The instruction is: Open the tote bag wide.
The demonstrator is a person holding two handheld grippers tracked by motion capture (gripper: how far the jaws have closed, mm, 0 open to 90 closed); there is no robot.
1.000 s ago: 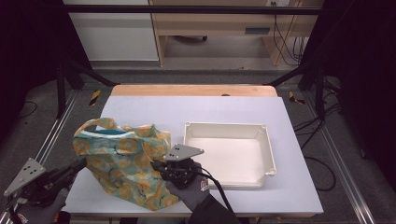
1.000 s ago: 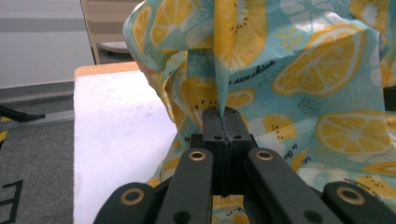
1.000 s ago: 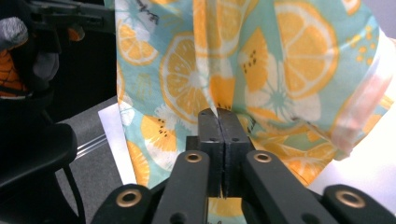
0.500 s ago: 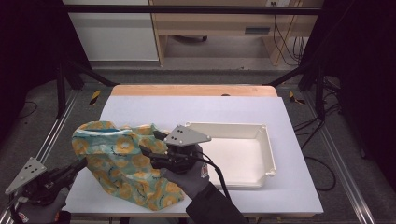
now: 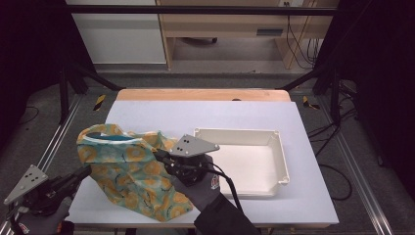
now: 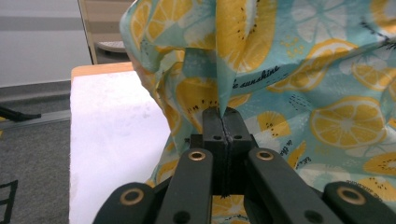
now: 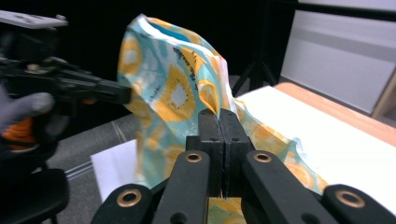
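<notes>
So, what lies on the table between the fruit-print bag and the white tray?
Nothing lies on it: in the high view the right gripper, shut on the fruit-print bag, hangs beside the white tray.

left claw (image 5: 88, 170) tips hidden behind the citrus-print fabric bag (image 5: 128, 171) in the high view, its hand (image 5: 41, 223) cut off by the bottom-left corner. right claw (image 5: 161, 156) tips buried in the bag's folds. bag's inside can't be seen. in the left gripper view the bag runs off the top and right edges. print lettering mostly too small to read.
</notes>
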